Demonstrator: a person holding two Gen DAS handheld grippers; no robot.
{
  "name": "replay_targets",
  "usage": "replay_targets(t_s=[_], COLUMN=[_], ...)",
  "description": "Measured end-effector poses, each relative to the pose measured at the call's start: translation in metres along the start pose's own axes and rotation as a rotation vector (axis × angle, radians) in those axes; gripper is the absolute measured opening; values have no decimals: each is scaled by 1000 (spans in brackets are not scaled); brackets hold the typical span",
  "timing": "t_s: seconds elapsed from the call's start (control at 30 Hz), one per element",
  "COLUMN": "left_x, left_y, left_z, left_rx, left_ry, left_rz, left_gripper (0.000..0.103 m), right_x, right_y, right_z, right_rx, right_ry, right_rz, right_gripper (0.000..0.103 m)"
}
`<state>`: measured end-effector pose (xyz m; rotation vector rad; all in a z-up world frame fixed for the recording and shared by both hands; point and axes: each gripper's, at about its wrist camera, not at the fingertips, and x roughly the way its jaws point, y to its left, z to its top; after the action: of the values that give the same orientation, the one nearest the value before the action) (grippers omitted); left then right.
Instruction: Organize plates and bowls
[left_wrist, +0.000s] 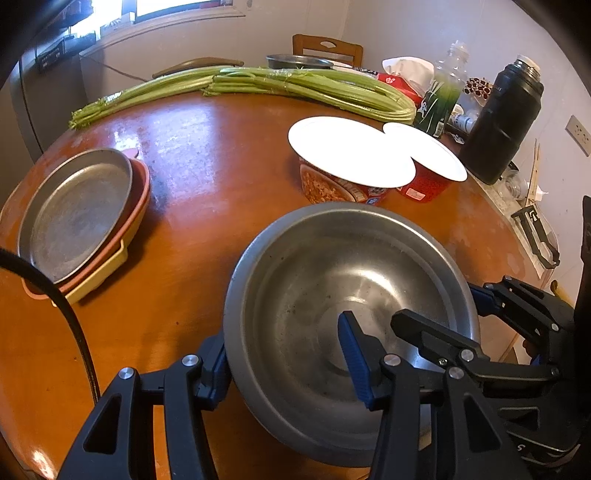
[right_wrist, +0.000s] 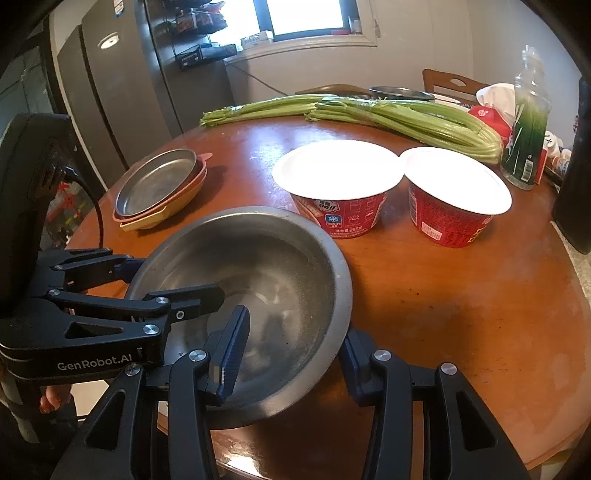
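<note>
Both grippers are clamping the rim of one steel bowl at the near edge of the round table.

At the far left, a metal plate (left_wrist: 74, 214) is lying on top of stacked pink and yellow dishes (left_wrist: 110, 254). The left gripper (left_wrist: 284, 362) is pinching the steel bowl (left_wrist: 332, 280) by its near-left rim, one finger outside and one inside. The right gripper (right_wrist: 291, 358) is gripping the bowl's opposite rim the same way, fingers narrowed on the wall. Beyond the bowl two red instant-noodle cups (right_wrist: 340, 192) are standing side by side, with celery stalks (left_wrist: 295, 88) lying behind them.
</note>
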<state>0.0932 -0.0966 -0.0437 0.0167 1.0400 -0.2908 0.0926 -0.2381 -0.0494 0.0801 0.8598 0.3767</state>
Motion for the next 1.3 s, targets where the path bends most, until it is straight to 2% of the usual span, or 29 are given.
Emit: replay_targets(t_s=[0.4, 0.97, 1.07, 1.13, 1.3], left_x=[1, -9, -13, -17, -31], left_y=[0, 2, 4, 7, 17], left_z=[2, 1, 0, 0, 5], left_rx=[6, 4, 0, -6, -25], left_ry=[-5, -34, -47, -60, -99], left_rz=[-7, 1, 6, 6, 3], left_gripper=[52, 52, 53, 53, 53], right_x=[0, -6, -9, -13, -22], right_y=[-3, -3, -6, -10, -22], right_z=[2, 3, 4, 4, 8], right_rx=[16, 31, 44, 58, 102], right_ry=[2, -11, -19, -33, -69], right_rz=[10, -30, -38, -51, -57], right_gripper=[48, 49, 50, 54, 55])
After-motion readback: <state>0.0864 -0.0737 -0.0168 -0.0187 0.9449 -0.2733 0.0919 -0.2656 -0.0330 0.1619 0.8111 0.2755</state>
